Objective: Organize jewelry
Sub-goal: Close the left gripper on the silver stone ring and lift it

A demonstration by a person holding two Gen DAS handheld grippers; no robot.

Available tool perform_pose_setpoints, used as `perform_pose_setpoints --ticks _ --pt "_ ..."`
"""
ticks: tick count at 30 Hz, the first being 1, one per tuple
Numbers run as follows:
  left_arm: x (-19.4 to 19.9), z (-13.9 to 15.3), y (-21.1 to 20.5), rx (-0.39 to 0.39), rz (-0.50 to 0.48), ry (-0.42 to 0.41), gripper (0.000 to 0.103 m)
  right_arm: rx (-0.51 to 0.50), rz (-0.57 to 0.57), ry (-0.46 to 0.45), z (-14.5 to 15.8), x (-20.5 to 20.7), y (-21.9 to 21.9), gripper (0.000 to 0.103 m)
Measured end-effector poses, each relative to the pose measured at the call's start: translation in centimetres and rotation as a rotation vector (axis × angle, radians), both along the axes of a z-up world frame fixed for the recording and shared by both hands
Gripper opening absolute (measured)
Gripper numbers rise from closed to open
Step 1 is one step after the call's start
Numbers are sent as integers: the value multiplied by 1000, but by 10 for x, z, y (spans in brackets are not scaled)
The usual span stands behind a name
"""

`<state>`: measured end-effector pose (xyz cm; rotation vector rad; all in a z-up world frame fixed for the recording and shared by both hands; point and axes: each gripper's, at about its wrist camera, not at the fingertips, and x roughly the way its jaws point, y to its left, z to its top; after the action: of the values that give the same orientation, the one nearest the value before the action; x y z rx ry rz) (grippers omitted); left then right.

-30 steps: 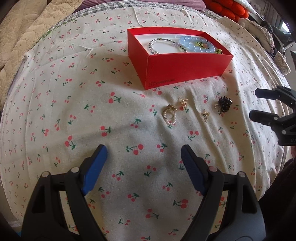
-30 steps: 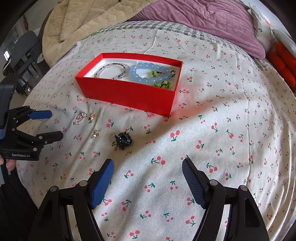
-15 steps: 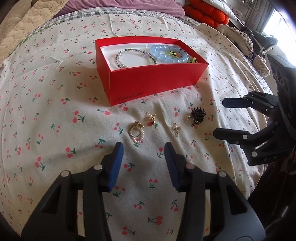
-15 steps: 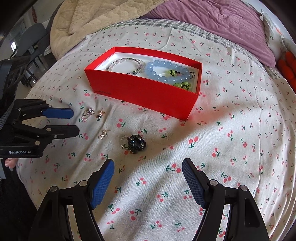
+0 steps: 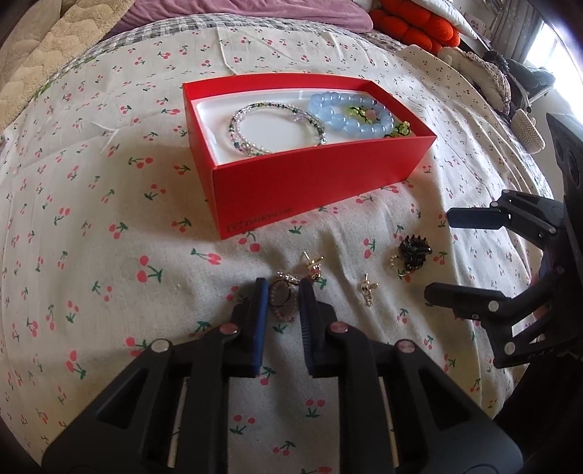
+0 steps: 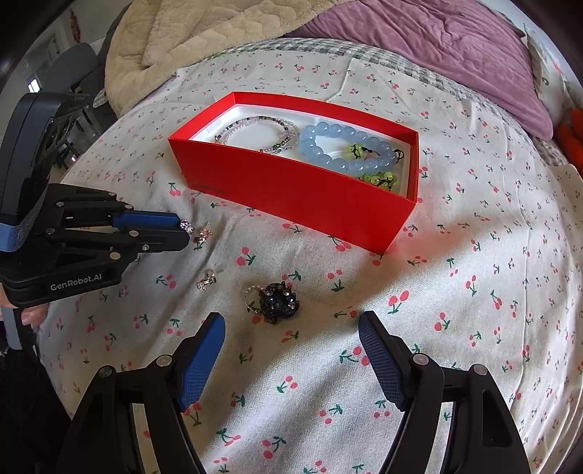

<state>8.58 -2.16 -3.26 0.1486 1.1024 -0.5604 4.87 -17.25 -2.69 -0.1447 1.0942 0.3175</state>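
A red box (image 5: 309, 189) on the cherry-print bedsheet holds a thin bead bracelet (image 5: 277, 127) and a blue bead bracelet (image 5: 349, 116). In front of it lie a pearl ring (image 5: 282, 300), a gold earring (image 5: 314, 268), a small gold charm (image 5: 368, 290) and a black spiky ring (image 5: 413, 253). My left gripper (image 5: 282, 288) is low over the sheet, its jaws closing around the pearl ring, with a sliver of gap still showing. My right gripper (image 6: 291, 324) stands open just short of the black spiky ring (image 6: 278, 302), nothing between its fingers.
The red box (image 6: 291, 189) stands past the loose pieces. A purple quilt (image 6: 455, 54) and a beige blanket (image 6: 204, 32) are piled at the bed's far side. Orange cushions (image 5: 411, 22) lie at the back. A hand (image 6: 32, 313) holds the left gripper at the bed's edge.
My left gripper moved forward to the pearl ring and its jaws narrowed from wide apart to close around it. My right gripper crept toward the black ring, still equally wide.
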Motion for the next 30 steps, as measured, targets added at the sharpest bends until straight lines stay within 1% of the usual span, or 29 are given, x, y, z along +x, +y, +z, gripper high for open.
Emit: perform_pose_setpoints --ticks 17,19,21,22,23,24,26,30 --pt "2 16 27 -35 64 -6 18 7 30 -21 3 2 8 76" --pt "2 18 29 -37 70 -4 18 11 31 -22 3 3 9 73" --pt "3 19 30 -37 77 -3 18 20 35 -21 3 5 9 64" --pt "3 19 31 -39 80 -1 18 25 38 -20 3 6 10 62" --pt "3 19 32 -39 82 1 18 30 43 -16 2 7 10 57" --pt "3 19 33 -38 85 2 18 34 46 -6 0 9 10 51" --pt "2 19 35 -37 88 3 18 40 42 20 -5 13 9 44" --pt "0 20 36 -38 88 2 18 26 35 35 -12 16 7 35"
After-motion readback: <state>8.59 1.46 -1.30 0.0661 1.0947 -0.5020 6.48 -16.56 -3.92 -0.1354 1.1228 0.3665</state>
